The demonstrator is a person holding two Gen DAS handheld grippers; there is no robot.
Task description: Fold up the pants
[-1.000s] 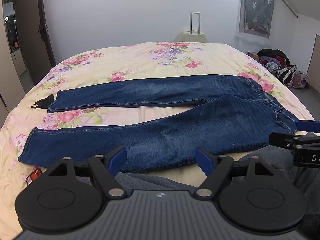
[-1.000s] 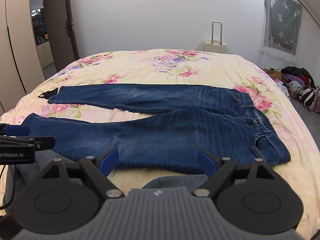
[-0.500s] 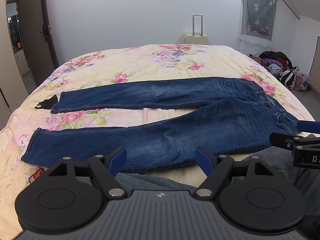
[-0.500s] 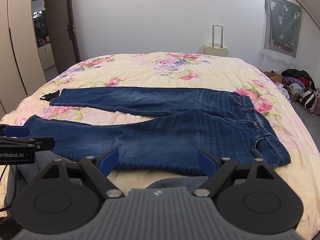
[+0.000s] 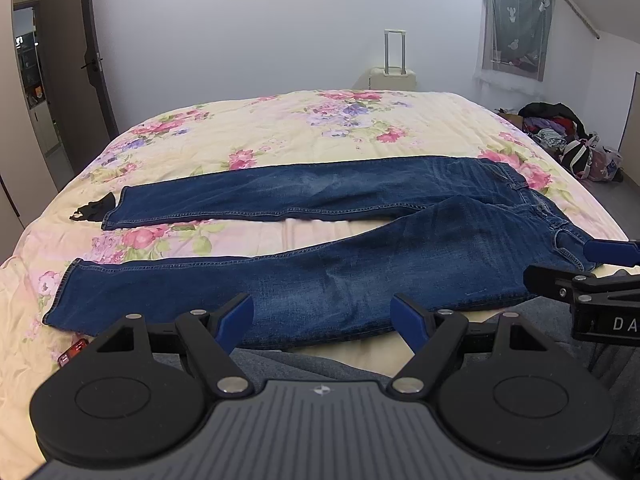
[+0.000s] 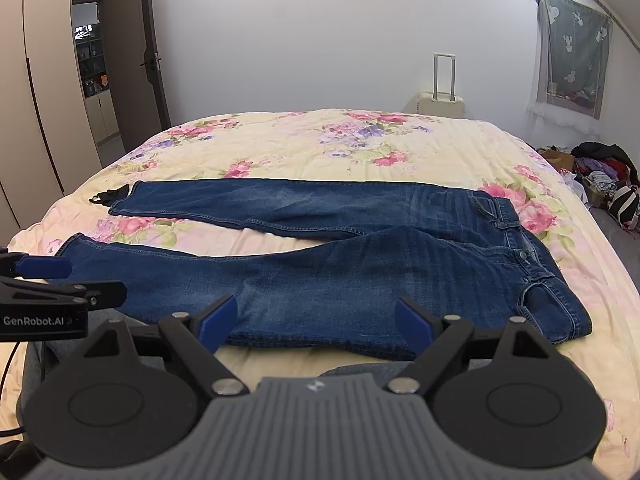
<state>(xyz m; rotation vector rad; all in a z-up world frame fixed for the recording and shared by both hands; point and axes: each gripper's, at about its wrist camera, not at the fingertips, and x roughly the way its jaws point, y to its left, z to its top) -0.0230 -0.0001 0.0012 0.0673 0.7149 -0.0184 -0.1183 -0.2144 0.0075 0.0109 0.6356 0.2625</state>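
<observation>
Jeans (image 5: 344, 248): lay flat and unfolded on the bed (image 5: 304, 128), legs parted toward the left, waist at the right.
Left gripper (image 5: 322, 316): fingers spread, empty, hovering at the near leg's edge.
Right gripper (image 6: 316, 318): fingers spread, empty, near the thigh.
Suitcase (image 6: 440, 102): behind the bed.

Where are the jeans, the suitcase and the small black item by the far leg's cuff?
jeans (image 6: 320, 280), right wrist view, near leg's thigh.
suitcase (image 5: 394, 78), left wrist view, its cream body.
black item (image 5: 94, 209), left wrist view, its middle.
</observation>
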